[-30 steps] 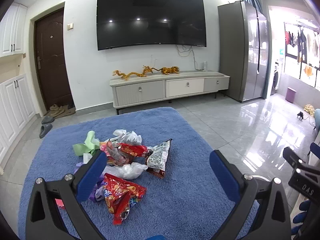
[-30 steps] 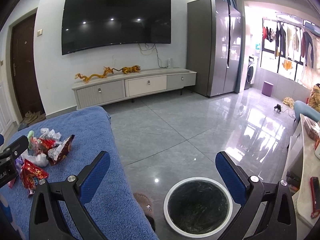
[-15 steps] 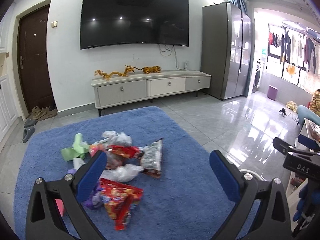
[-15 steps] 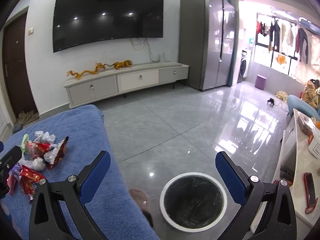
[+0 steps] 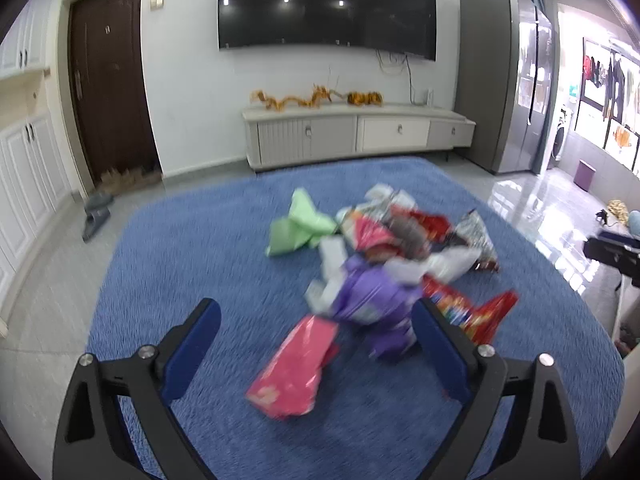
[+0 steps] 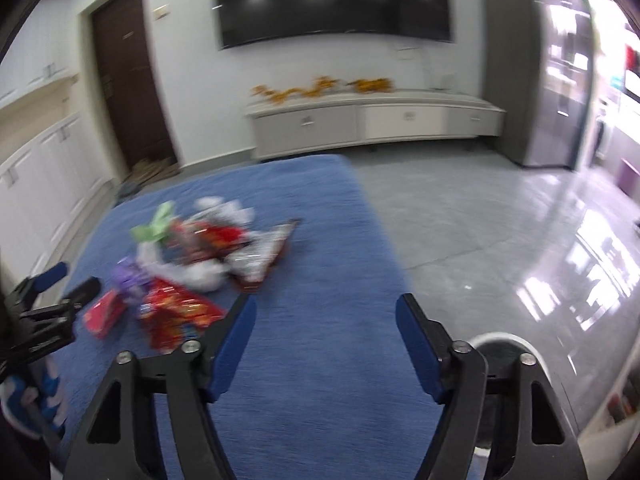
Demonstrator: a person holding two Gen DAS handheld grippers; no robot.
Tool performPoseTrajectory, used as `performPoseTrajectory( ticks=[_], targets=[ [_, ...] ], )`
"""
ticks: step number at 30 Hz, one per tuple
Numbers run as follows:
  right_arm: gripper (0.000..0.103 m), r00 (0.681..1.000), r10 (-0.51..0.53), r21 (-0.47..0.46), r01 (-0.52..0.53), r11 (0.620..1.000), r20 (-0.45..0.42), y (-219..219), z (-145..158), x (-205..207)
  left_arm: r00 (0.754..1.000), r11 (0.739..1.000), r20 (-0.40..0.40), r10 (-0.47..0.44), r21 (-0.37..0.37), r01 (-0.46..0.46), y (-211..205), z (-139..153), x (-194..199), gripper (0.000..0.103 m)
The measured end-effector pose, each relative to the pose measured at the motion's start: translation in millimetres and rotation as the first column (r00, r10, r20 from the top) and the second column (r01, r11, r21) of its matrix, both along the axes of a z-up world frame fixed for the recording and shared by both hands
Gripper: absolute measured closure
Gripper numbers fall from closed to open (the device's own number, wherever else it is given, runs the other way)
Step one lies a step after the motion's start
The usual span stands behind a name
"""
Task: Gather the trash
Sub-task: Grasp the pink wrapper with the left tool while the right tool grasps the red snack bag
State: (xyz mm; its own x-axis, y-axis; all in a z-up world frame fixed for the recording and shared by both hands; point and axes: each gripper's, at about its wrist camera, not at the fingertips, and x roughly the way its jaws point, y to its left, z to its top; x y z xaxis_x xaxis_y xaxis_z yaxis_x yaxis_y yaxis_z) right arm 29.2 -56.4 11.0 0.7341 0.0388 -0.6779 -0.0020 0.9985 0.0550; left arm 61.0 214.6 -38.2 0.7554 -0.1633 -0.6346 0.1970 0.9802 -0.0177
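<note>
A heap of crumpled wrappers and bags lies on a blue rug (image 5: 192, 264). In the left wrist view a pink wrapper (image 5: 296, 368) lies nearest, with a purple bag (image 5: 372, 300) and a green bag (image 5: 300, 228) behind it. My left gripper (image 5: 316, 320) hangs just above the pink wrapper; its jaws are closing, wide apart, gripping nothing. My right gripper (image 6: 326, 316) hovers over bare rug (image 6: 328, 380), right of a red snack bag (image 6: 176, 312). Its jaws are closing with nothing between them. The white-rimmed trash bin (image 6: 500, 344) peeks out behind its right finger.
A white TV cabinet (image 5: 356, 136) and a wall television (image 5: 324, 4) stand beyond the rug, a dark door (image 5: 108, 80) to the left. Glossy grey tiles (image 6: 500, 220) spread right of the rug. Slippers (image 5: 96, 216) lie by the rug's far left corner.
Both grippers swung left and dipped toward the trash heap, which now looms closer. The bin slid from the middle of the right view to its lower right. Both jaw gaps narrowed, the right one more.
</note>
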Motion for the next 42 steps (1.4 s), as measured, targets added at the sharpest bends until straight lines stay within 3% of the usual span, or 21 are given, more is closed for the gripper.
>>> performPoseTrajectory(
  ticks=[2, 8, 10, 17, 23, 28, 31, 34, 42],
  targets=[
    [0.036, 0.997, 0.077, 0.002, -0.077, 0.997, -0.004, 20.0, 0.2, 7.5, 0.999, 1.000, -0.030, -0.009, -0.007, 0.009, 7.5, -7.7, 1.7, 0.015],
    [0.038, 0.960, 0.275, 0.051, -0.273, 0.961, -0.041, 75.2, -7.0, 27.6, 0.996, 0.999, -0.086, -0.036, -0.011, 0.035, 12.2, -27.4, 1.5, 0.018],
    [0.038, 0.948, 0.312, 0.057, -0.309, 0.949, -0.065, 87.5, -14.0, 31.2, 0.994, 0.999, -0.101, -0.043, -0.008, 0.043, 9.7, -33.2, 2.6, 0.018],
    [0.038, 0.911, 0.405, 0.027, -0.404, 0.914, -0.074, 122.9, -23.2, 43.0, 0.989, 0.998, -0.140, -0.055, -0.024, 0.052, 10.1, -45.0, 8.7, 0.039],
    [0.041, 0.906, 0.398, 0.035, -0.397, 0.917, -0.143, 120.7, -51.5, 51.2, 0.986, 0.999, -0.164, -0.040, -0.033, 0.035, 12.5, -49.9, 11.7, 0.058],
    [0.061, 0.907, 0.376, 0.065, -0.371, 0.926, -0.189, 107.5, -72.7, 51.5, 0.987, 0.999, -0.154, -0.039, -0.035, 0.034, 11.4, -44.3, 3.4, 0.067],
    [0.072, 0.911, 0.377, 0.096, -0.366, 0.926, -0.168, 97.3, -71.9, 48.9, 0.990, 1.000, -0.140, -0.025, -0.018, 0.022, 10.5, -38.4, -5.3, 0.068],
    [0.077, 0.911, 0.388, 0.119, -0.373, 0.920, -0.138, 88.7, -63.9, 42.2, 0.993, 1.000, -0.121, -0.006, -0.026, 0.003, 10.9, -28.6, -15.7, 0.069],
    [0.078, 0.928, 0.372, 0.167, -0.364, 0.916, -0.018, 51.0, -31.4, 13.9, 0.997, 0.995, -0.048, -0.064, -0.077, 0.060, -19.6, 9.9, -43.7, 0.070]
  ],
)
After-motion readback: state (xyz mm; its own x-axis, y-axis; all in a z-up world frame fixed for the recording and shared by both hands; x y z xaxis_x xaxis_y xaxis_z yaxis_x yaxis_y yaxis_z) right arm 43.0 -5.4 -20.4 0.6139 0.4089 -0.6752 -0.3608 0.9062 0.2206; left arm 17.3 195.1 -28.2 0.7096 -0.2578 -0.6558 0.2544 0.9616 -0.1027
